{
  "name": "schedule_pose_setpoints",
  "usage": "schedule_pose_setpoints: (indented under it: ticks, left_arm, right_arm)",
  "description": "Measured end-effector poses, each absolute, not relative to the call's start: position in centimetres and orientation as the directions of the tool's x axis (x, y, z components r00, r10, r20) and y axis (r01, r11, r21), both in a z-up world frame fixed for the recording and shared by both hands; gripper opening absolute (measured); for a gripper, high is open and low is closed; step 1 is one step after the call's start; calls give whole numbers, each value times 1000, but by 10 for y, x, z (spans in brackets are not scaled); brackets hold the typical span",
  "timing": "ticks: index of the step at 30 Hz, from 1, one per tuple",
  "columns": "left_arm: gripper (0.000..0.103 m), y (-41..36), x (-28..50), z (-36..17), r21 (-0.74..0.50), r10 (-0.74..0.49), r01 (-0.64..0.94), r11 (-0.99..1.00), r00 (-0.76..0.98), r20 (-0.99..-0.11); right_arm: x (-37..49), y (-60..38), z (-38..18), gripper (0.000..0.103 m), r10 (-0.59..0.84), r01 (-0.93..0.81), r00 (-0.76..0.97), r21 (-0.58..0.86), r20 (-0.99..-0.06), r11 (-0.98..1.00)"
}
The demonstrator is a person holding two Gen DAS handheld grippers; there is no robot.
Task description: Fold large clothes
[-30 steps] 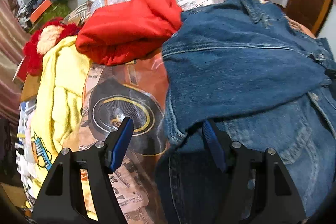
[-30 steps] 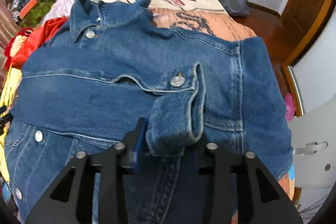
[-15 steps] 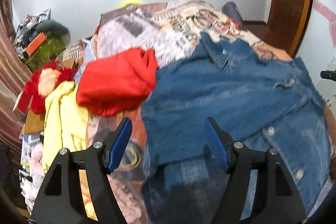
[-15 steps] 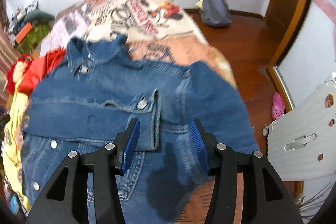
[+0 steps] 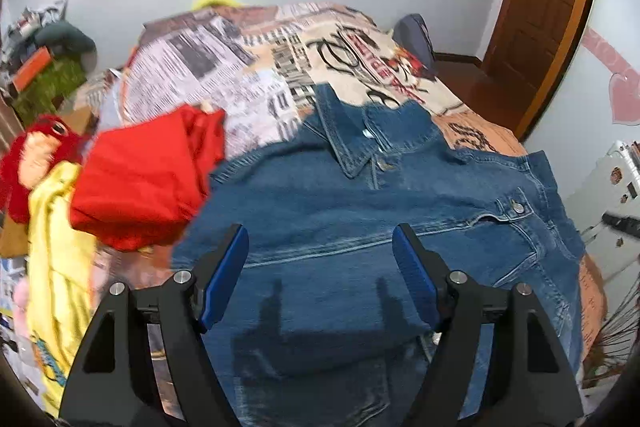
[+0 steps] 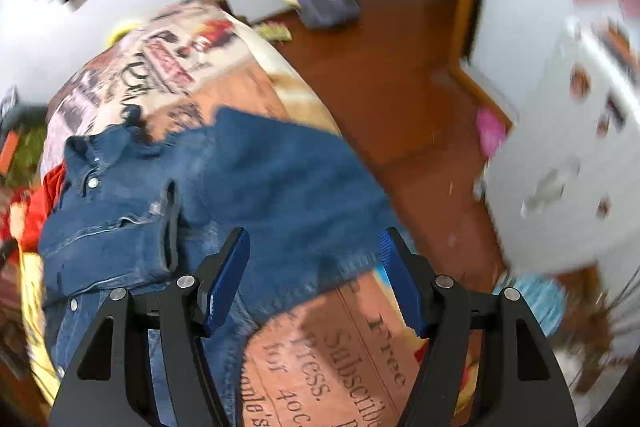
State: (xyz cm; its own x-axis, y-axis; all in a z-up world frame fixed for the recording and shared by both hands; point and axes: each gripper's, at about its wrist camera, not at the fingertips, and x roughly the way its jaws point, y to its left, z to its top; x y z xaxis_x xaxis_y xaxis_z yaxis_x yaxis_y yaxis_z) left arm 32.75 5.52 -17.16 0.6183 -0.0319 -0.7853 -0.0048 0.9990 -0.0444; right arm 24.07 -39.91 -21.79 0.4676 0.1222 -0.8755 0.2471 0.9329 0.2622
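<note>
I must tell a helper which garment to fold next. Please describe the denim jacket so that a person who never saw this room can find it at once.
Find the bed with the newspaper-print cover that fills the middle of the room. On its side nearer the wooden door lies the denim jacket, collar toward the wall. It is the only blue garment with metal buttons; the red garment and the yellow garment beside it are plain soft cloth.

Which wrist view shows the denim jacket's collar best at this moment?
The left wrist view: the collar of the denim jacket sits central and fairly sharp. In the right wrist view it is small, blurred and far left.
</note>
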Motion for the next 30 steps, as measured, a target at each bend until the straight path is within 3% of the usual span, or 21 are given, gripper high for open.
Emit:
schedule_pose_setpoints:
  ticks: [7, 12, 20, 23, 25, 27, 30]
  left_arm:
    - [74, 48, 335, -199, -101, -73, -20, 995, 549, -832]
    - [74, 53, 333, -206, -90, -57, -36, 995, 538, -841]
    - [74, 64, 331, -210, -107, -49, -79, 991, 532, -845]
    - [74, 64, 328, -211, -100, -42, -81, 992, 531, -846]
    - [74, 63, 325, -210, -78, -25, -76, 994, 538, -843]
    - [74, 61, 322, -208, -54, -9, -66, 996, 546, -838]
    - [74, 57, 318, -205, -15, 15, -47, 999, 562, -827]
  right_arm:
    - [257, -412, -274, 64, 267, 342, 372, 398, -889, 851]
    - [267, -429, -291, 66, 319, 418, 409, 486, -855, 767]
    - [285, -440, -300, 63, 274, 493, 473, 509, -837, 706]
    - [287, -438, -294, 48, 211, 512, 490, 475, -846, 716]
    - [289, -437, -290, 28, 167, 517, 490, 440, -855, 735]
    - [286, -433, -279, 19, 111, 512, 507, 403, -855, 759]
    - [283, -427, -262, 15, 72, 474, 542, 376, -837, 796]
